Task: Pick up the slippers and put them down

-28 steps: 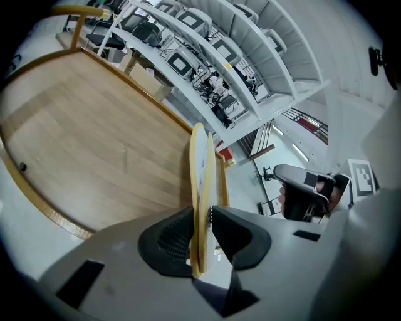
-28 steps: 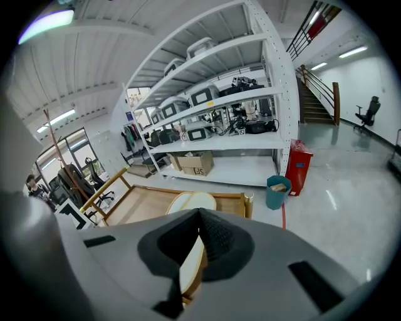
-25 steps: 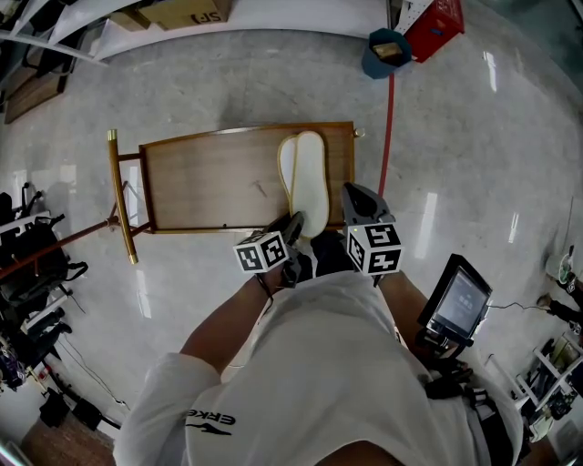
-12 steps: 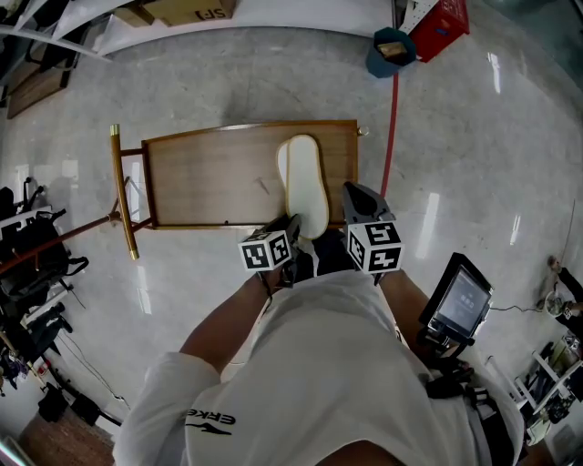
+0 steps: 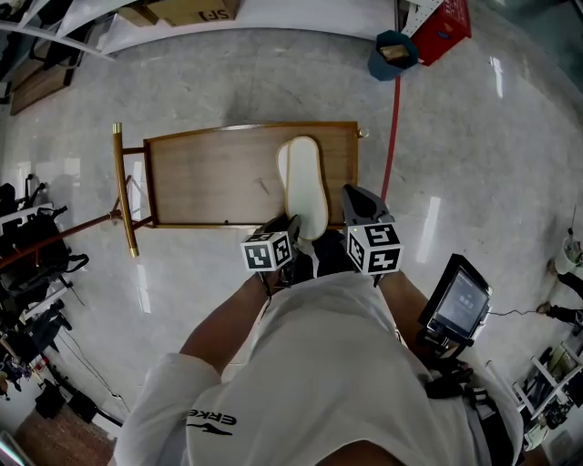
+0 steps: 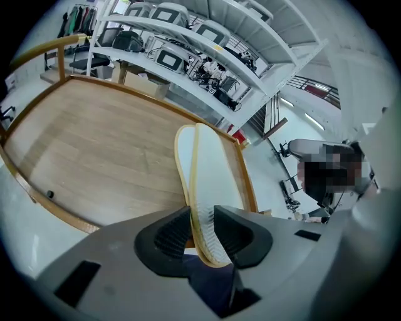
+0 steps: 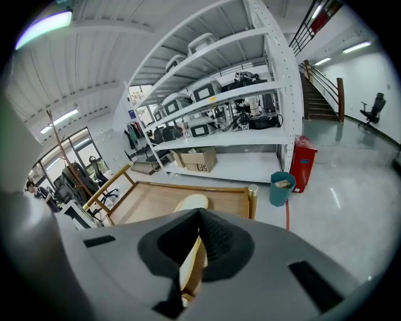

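Observation:
A pair of cream slippers (image 5: 305, 182) with yellow-edged soles lies on the right part of a low wooden table (image 5: 209, 177), toes pointing away from me. My left gripper (image 5: 293, 223) is at their heel end. In the left gripper view the slippers (image 6: 207, 169) stand on edge, one against the other. Their heels sit between my left gripper's (image 6: 202, 229) pads, which still touch them; the jaws have just been opening. My right gripper (image 5: 357, 196) hovers at the table's near right corner, beside the slippers (image 7: 191, 202), with its tips together and nothing held.
A teal bin (image 5: 389, 53) and a red box (image 5: 437, 25) stand on the floor beyond the table, with a red line (image 5: 390, 136) running past its right side. White shelving (image 7: 250, 94) is behind. A screen on a stand (image 5: 460, 300) is at my right.
The two slippers, fanned slightly apart a second ago, now overlap as one outline and lie straighter. The left gripper has rolled a little; the right has stayed put.

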### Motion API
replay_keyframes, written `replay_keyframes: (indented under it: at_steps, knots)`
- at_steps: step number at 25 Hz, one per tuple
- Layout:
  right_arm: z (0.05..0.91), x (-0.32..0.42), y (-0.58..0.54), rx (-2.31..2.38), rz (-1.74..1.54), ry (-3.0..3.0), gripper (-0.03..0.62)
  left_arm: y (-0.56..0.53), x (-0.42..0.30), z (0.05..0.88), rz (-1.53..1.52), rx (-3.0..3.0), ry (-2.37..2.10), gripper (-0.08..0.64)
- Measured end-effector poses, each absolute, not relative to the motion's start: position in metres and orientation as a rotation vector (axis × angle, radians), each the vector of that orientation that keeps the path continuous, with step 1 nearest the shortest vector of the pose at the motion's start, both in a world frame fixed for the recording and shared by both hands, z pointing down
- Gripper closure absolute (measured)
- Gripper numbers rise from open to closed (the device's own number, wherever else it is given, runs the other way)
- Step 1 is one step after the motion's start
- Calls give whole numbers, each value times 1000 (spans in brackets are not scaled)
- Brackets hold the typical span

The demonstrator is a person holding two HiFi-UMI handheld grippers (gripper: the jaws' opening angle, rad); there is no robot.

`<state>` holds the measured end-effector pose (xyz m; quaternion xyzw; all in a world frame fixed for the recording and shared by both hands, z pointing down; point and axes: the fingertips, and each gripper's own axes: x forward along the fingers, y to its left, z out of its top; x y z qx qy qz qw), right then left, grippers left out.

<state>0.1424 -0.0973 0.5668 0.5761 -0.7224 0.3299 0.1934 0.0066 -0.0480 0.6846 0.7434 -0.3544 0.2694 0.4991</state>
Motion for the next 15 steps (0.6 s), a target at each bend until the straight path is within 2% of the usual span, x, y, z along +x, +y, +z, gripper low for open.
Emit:
replay_keyframes:
  at_steps: [10,15]
  knots:
    - [565,132,-95,1556,915,-2078,589,-52,-2,659,648,1982,-935,448]
    - [560,145,-107,1481,905,-2132,589,-74,-2,626,635,2059,-1112,449]
